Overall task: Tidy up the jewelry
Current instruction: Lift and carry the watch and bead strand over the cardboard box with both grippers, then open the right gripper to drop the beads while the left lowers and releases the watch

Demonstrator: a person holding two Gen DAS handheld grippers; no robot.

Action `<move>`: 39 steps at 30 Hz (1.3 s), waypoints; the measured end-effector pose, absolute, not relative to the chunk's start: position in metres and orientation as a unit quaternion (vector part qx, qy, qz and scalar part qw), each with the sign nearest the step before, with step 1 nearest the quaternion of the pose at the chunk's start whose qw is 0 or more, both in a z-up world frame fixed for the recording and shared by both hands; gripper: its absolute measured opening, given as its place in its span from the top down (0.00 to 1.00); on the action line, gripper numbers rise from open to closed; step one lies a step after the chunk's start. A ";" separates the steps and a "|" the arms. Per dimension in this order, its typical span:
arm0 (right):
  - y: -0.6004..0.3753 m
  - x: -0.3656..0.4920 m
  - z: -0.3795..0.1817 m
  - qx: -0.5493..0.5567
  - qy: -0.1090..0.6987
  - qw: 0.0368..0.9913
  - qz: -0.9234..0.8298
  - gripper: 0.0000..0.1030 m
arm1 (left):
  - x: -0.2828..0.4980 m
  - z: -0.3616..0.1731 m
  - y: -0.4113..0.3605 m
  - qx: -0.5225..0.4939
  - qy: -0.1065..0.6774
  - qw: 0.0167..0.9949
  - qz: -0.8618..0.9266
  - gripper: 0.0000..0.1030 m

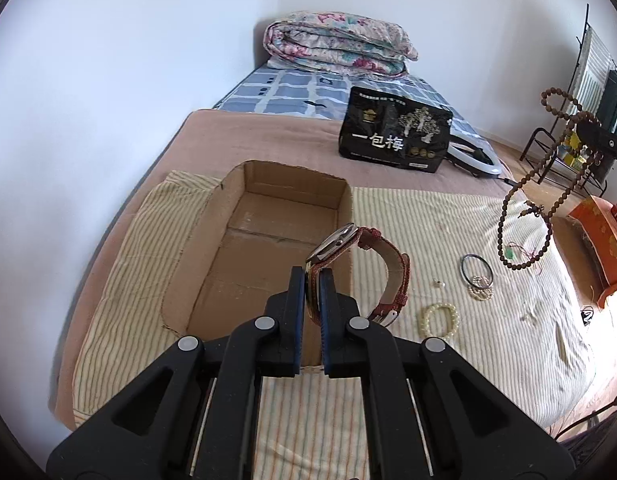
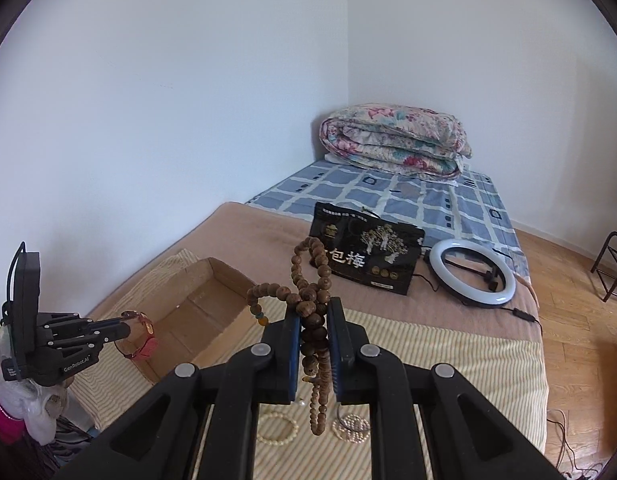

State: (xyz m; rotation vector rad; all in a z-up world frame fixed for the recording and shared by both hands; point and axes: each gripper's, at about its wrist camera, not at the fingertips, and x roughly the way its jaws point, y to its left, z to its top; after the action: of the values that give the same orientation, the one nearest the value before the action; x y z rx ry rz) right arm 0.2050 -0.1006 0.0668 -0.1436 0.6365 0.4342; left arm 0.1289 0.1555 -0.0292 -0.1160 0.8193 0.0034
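My left gripper (image 1: 312, 276) is shut on a watch (image 1: 372, 268) with a red strap and holds it above the near right corner of an open, empty cardboard box (image 1: 264, 240). It also shows in the right wrist view (image 2: 126, 330), with the watch (image 2: 142, 340) beside the box (image 2: 196, 308). My right gripper (image 2: 314, 312) is shut on a long brown wooden bead necklace (image 2: 308, 276) and holds it in the air; the beads (image 1: 548, 184) hang at the right of the left wrist view. A pearl bracelet (image 1: 440, 320), a dark bangle (image 1: 477, 270) and small pearls (image 1: 481, 287) lie on the striped cloth (image 1: 428, 224).
A black printed bag (image 1: 394, 132) and a white ring light (image 2: 474, 276) lie further back on the bed. A folded floral quilt (image 2: 396, 140) sits in the far corner. An orange box (image 1: 600, 240) is at the right edge. A metal rack (image 1: 564, 148) stands on the wooden floor.
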 end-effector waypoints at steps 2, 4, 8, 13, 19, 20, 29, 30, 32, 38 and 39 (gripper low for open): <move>-0.084 0.212 0.068 -0.070 0.308 0.922 0.223 0.90 | 0.131 -0.031 0.168 -0.060 0.399 0.915 0.012 0.96; -0.067 0.219 0.066 -0.071 0.308 0.919 0.236 0.90 | 0.132 -0.033 0.179 -0.064 0.400 0.914 0.023 0.95; -0.031 0.233 0.062 -0.079 0.310 0.912 0.256 0.90 | 0.136 -0.039 0.196 -0.073 0.403 0.911 0.038 0.95; 0.009 0.252 0.055 -0.082 0.312 0.904 0.281 0.90 | 0.142 -0.051 0.210 -0.081 0.416 0.904 0.052 0.95; 0.048 0.274 0.037 -0.081 0.323 0.895 0.297 0.90 | 0.149 -0.059 0.218 -0.086 0.426 0.899 0.059 0.96; 0.052 0.279 0.032 -0.081 0.326 0.893 0.298 0.90 | 0.150 -0.060 0.218 -0.087 0.427 0.898 0.059 0.96; 0.081 0.302 -0.008 -0.078 0.363 0.876 0.307 0.90 | 0.158 -0.069 0.221 -0.093 0.440 0.891 0.057 0.95; 0.082 0.303 -0.011 -0.078 0.366 0.875 0.308 0.90 | 0.159 -0.069 0.221 -0.092 0.439 0.892 0.057 0.95; 0.084 0.304 -0.017 -0.078 0.371 0.873 0.309 0.89 | 0.159 -0.068 0.221 -0.093 0.437 0.893 0.057 0.94; 0.083 0.297 -0.015 -0.073 0.357 0.881 0.300 0.25 | 0.156 -0.061 0.219 -0.090 0.423 0.900 0.057 0.76; 0.082 0.294 -0.012 -0.071 0.353 0.884 0.299 0.16 | 0.155 -0.059 0.219 -0.089 0.418 0.902 0.058 0.55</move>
State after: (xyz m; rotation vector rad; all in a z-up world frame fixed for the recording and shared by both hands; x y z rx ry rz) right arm 0.2937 0.0823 -0.0125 -0.1478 0.7341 0.6233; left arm 0.1554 0.2187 -0.0591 -0.1838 0.8636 0.1209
